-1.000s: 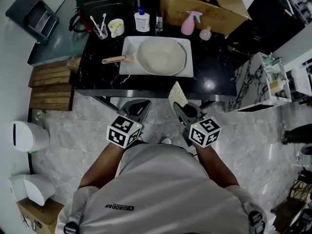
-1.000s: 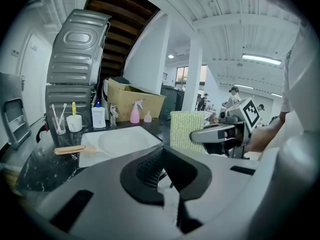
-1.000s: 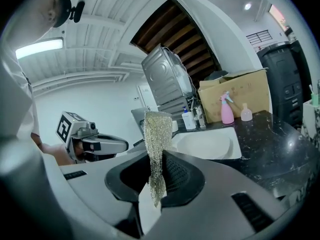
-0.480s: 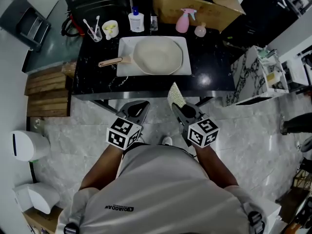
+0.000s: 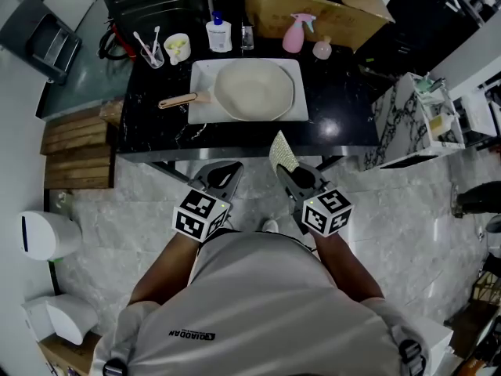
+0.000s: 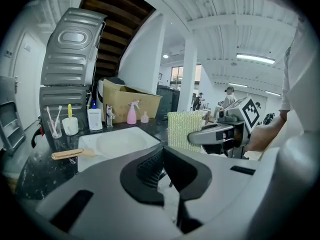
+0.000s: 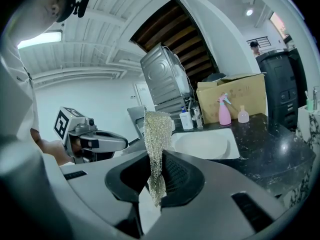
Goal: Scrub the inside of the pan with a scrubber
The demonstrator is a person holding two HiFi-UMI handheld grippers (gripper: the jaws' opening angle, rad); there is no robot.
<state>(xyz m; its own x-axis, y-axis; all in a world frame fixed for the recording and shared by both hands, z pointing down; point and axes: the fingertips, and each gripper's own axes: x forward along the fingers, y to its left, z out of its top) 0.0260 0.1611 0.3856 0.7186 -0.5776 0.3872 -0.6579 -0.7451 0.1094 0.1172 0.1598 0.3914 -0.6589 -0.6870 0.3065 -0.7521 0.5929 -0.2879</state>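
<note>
A white pan [image 5: 254,91] with a wooden handle [image 5: 178,99] rests on a white tray [image 5: 299,108] on the black counter; it also shows in the left gripper view as the pan [image 6: 120,142] and in the right gripper view as the pan [image 7: 202,144]. My right gripper [image 5: 286,168] is held in front of the counter, short of the tray, and is shut on a pale mesh scrubber [image 5: 282,153], which stands upright between its jaws as the scrubber [image 7: 156,149]. My left gripper [image 5: 221,175] hangs beside it, shut with nothing between its jaws.
Behind the tray stand a cup of toothbrushes [image 5: 151,50], a small bowl [image 5: 178,45], a white soap bottle [image 5: 218,33], a pink spray bottle [image 5: 294,37] and a cardboard box [image 5: 313,6]. A marble-patterned stand [image 5: 411,124] sits right of the counter. Wooden boards [image 5: 74,147] lie left.
The head view has shifted slightly, so the counter sits a little higher and further left in the frame. Both grippers hold the same pose in front of the counter.
</note>
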